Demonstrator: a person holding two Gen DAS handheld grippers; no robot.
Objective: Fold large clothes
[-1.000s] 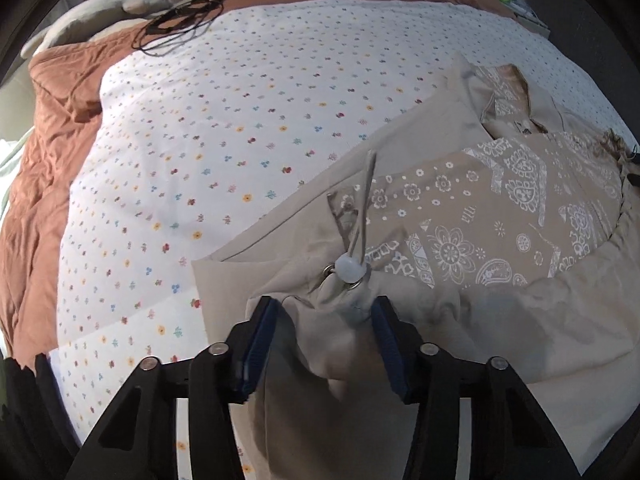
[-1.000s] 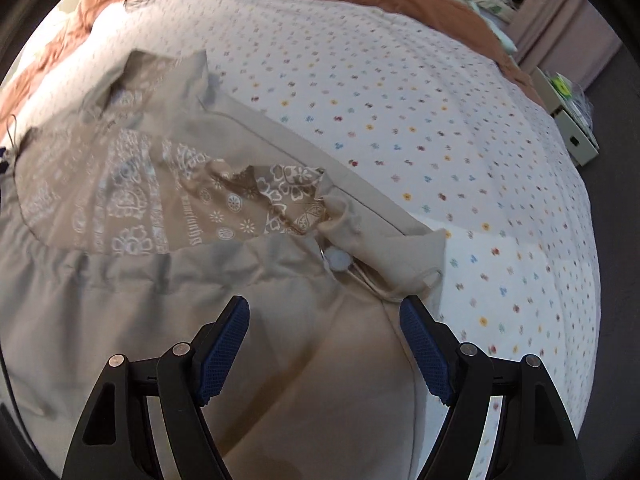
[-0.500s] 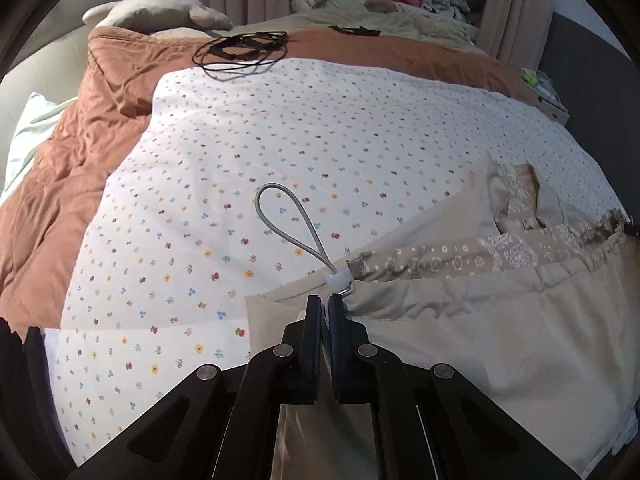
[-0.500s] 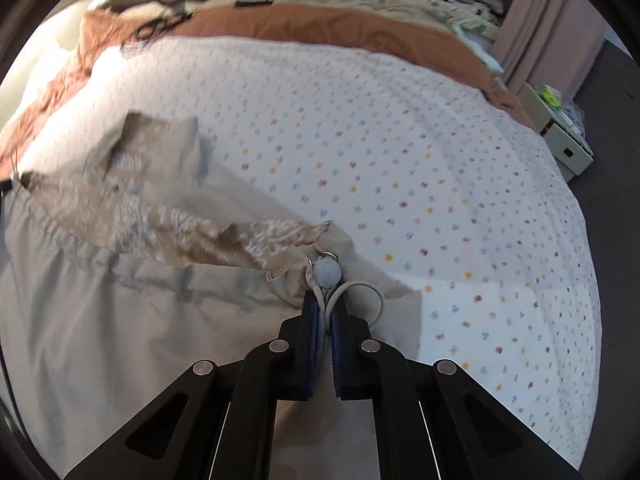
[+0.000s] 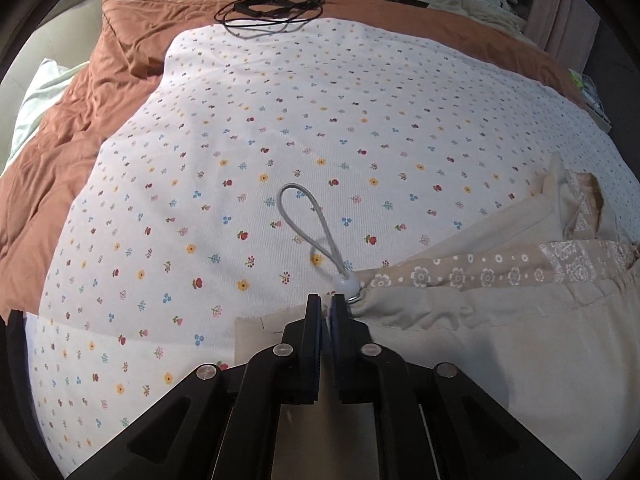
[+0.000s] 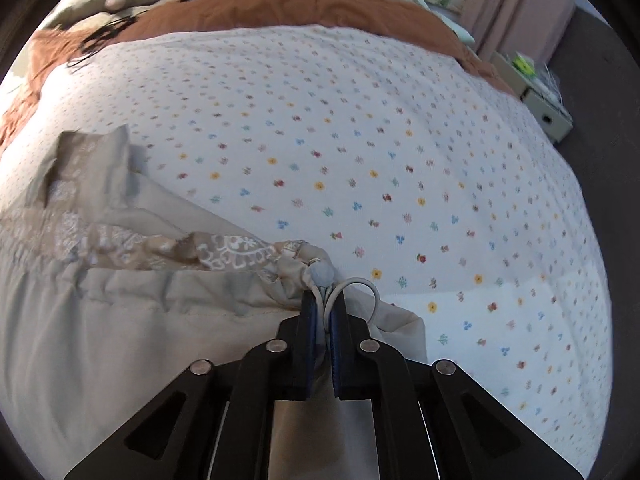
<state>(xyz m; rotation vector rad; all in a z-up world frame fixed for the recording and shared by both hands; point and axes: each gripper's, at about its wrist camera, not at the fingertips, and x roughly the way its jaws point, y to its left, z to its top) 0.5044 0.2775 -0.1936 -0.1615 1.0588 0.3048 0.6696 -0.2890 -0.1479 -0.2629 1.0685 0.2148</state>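
A large beige garment (image 5: 480, 352) with a flower-patterned lining lies on the bed. In the left wrist view, my left gripper (image 5: 326, 300) pinches its drawstring hem just below a white toggle (image 5: 346, 285). A grey cord loop (image 5: 308, 216) lies beyond on the bedspread. The jaws are opening slightly with the fabric still between the pads. In the right wrist view, my right gripper (image 6: 324, 300) pinches the other hem corner of the garment (image 6: 120, 320) together with its white cord (image 6: 372, 292), under a toggle (image 6: 322, 274). Those jaws are also opening slightly, and cloth and cord stay gripped.
A white floral bedspread (image 5: 320, 120) covers the bed, with a rust-brown duvet (image 5: 80, 140) along its left and far sides. A black cable (image 5: 272, 8) lies at the far edge. Pillows and clothes pile up behind. A small cabinet (image 6: 548, 108) stands right of the bed.
Both grippers went from open over the hem to pinched on its two corners. The hem has been drawn up taut between them, and the left cord loop flipped out onto the bedspread.
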